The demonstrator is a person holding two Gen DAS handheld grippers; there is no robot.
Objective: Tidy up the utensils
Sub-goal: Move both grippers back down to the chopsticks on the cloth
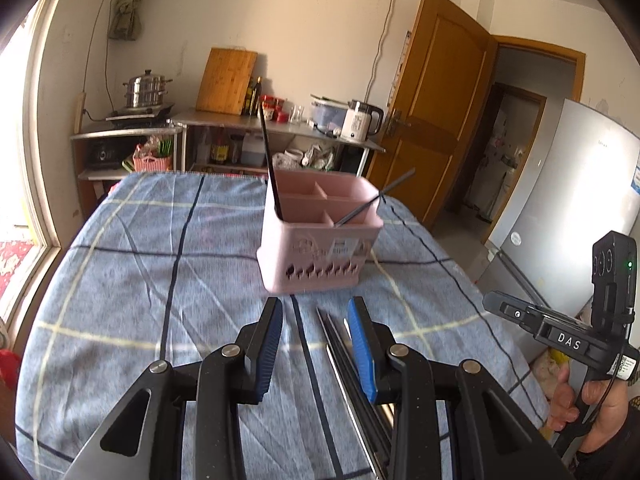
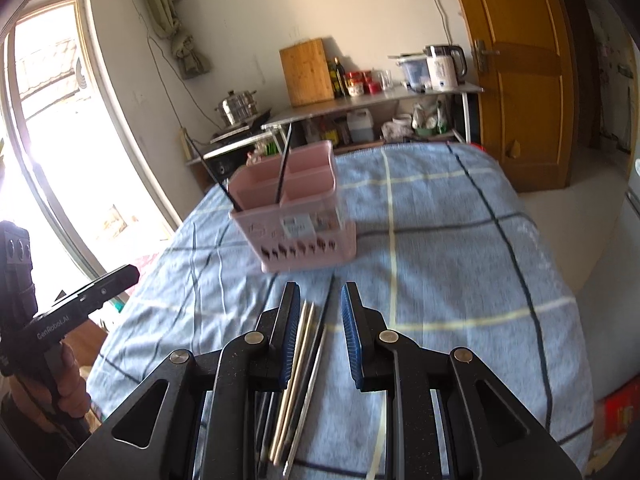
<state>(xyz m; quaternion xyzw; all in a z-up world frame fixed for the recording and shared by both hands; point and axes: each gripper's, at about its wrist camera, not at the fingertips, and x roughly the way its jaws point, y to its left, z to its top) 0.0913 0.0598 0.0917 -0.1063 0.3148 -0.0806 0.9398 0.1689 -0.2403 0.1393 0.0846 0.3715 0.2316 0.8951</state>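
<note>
Your left hand-held gripper (image 1: 316, 308) hangs over the desk (image 1: 120, 280), which wears a blue checked cloth, and its blue pads stand apart with nothing between them: it is open and grips nothing. The pink caddy (image 1: 320, 240) stands upright on the cloth just beyond the fingertips, a little right of the line the jaws point along. A dark chopstick (image 1: 270, 160) leans up out of the caddy's near left compartment, and a second dark stick (image 1: 376, 198) tilts out to the right from the near right compartment. A bundle of chopsticks (image 1: 340, 344) lies flat on the cloth nearer you than the caddy, running lengthwise toward it; in the left wrist view it passes under the right finger, not in the gap. Your right hand-held gripper (image 2: 320, 292) is also open, pads apart and pressing on nothing. In the right wrist view the same bundle (image 2: 304, 344), pale sticks beside dark ones, lies on the cloth below the gap and hard against the left finger's side; whether it touches the pad you cannot tell. The caddy (image 2: 296, 220) sits beyond these fingertips too, slightly left of them. Your hand (image 1: 580, 404) on the right tool's grip shows at the edge of the left wrist view, well right of the caddy.
</note>
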